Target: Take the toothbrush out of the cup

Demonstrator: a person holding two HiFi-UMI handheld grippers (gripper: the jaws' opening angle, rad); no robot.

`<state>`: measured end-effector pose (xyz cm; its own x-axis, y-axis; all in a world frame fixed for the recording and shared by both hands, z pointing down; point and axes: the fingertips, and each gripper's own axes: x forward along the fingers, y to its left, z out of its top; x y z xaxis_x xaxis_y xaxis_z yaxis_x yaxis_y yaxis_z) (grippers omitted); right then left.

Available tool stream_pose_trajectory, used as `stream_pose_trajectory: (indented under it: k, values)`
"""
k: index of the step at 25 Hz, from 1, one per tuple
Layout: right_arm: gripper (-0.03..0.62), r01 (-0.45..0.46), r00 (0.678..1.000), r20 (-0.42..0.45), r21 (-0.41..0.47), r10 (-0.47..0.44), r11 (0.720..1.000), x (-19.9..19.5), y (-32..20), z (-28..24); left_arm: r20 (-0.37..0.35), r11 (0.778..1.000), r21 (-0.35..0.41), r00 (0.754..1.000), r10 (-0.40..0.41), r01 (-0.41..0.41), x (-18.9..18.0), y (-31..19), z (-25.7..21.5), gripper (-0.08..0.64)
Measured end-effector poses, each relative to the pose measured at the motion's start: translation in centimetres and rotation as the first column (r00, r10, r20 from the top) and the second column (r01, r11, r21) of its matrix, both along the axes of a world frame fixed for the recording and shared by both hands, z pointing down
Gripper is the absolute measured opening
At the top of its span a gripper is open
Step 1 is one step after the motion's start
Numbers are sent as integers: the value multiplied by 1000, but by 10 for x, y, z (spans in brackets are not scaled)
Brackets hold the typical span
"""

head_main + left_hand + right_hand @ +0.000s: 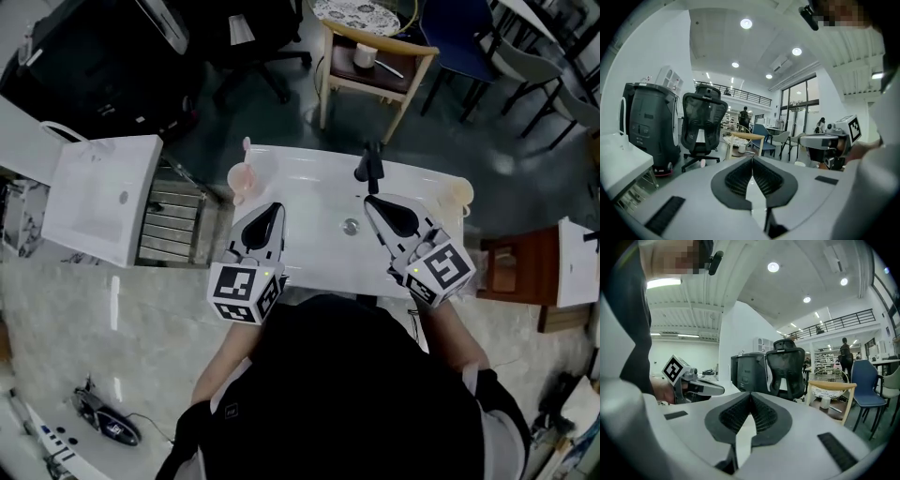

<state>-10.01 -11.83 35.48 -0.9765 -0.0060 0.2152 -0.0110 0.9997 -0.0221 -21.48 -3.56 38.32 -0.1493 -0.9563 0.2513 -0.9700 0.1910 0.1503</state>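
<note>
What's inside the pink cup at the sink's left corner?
The pink cup holds what looks like a toothbrush, its top standing above the rim. Its lower part and the cup's bottom are hidden by the cup wall.

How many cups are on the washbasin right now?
2. A pink cup stands at the basin's left edge, and a pale cup stands at its right edge. The person hides the near rim, so another there can't be ruled out.
</note>
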Motion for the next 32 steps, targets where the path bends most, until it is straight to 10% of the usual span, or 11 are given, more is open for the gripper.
stream_pose_trajectory:
  k: [9,29,32]
  values:
    - [31,-49,999,-3,-161,49,986,-147,118,9,-5,992,-11,992,125,-125,-140,88,-8,17]
    - [31,-134,990,-86,-266,115,955,-151,91,53,-59,984,-80,987,152,-156,-183,45,31,20]
    - [31,-156,987,-84,-265,139,951,-158,94,55,-82,970,-106,974,209,-217,-189,33,48,161]
